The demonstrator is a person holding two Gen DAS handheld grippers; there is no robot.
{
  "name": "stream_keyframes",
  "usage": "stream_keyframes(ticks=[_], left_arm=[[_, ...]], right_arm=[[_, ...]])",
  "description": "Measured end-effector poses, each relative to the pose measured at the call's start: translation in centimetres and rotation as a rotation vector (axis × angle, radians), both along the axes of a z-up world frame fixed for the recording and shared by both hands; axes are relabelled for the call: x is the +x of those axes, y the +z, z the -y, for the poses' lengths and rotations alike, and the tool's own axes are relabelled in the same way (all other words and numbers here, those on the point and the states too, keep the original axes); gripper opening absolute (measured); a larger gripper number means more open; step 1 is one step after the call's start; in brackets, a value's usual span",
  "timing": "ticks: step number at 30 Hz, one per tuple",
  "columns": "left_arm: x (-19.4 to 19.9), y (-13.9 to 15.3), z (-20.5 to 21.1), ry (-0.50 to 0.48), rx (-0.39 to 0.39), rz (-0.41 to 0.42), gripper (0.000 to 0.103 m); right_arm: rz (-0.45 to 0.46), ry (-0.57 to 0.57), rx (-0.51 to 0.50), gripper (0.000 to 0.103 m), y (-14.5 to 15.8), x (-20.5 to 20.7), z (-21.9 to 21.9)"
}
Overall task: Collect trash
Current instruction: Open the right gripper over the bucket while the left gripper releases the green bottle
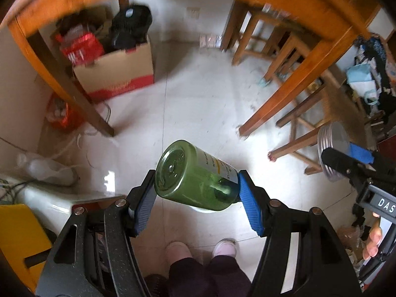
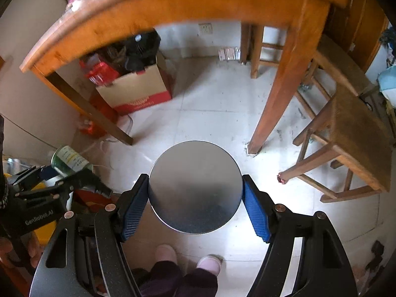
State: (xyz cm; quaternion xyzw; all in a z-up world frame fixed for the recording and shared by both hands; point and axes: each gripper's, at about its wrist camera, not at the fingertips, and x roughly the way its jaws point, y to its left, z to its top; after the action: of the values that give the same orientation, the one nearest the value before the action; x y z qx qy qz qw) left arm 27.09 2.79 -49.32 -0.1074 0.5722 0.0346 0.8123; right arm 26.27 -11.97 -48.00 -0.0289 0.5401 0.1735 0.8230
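My left gripper is shut on a green plastic bottle with a yellow-and-white label, held crosswise above the white tiled floor, its base toward the camera. My right gripper is shut on a round silver metal tin, its flat face toward the camera. The tin also shows at the right of the left wrist view, and the bottle at the left of the right wrist view.
An orange wooden table stands ahead, its legs on the floor. A cardboard box full of items sits under it. Wooden stools stand right. A red bag lies left. My feet are below.
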Motion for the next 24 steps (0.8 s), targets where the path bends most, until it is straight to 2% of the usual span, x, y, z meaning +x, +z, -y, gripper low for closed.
stream_keyframes(ticks=[4,11,16,24], left_arm=[[0.1,-5.4,-0.9,0.011,0.004,-0.045,0.064],[0.1,-11.7,-1.6,0.003,-0.004,-0.100,0.064],[0.5,-14.8,-1.5,-0.005,-0.023,-0.128,0.064],[1.2,-16.0,-0.2,-0.037,-0.041,-0.148,0.064]], right_arm=[[-0.050,0.021,0.026,0.070,-4.5,0.8,-1.0],[-0.162,0.064,0.052,0.071,-10.4,1.7,-2.6],[-0.187,0.078,0.031,0.071,-12.2,1.6,-2.6],[-0.180,0.095,0.019,0.071,-11.9,1.4,-2.2]])
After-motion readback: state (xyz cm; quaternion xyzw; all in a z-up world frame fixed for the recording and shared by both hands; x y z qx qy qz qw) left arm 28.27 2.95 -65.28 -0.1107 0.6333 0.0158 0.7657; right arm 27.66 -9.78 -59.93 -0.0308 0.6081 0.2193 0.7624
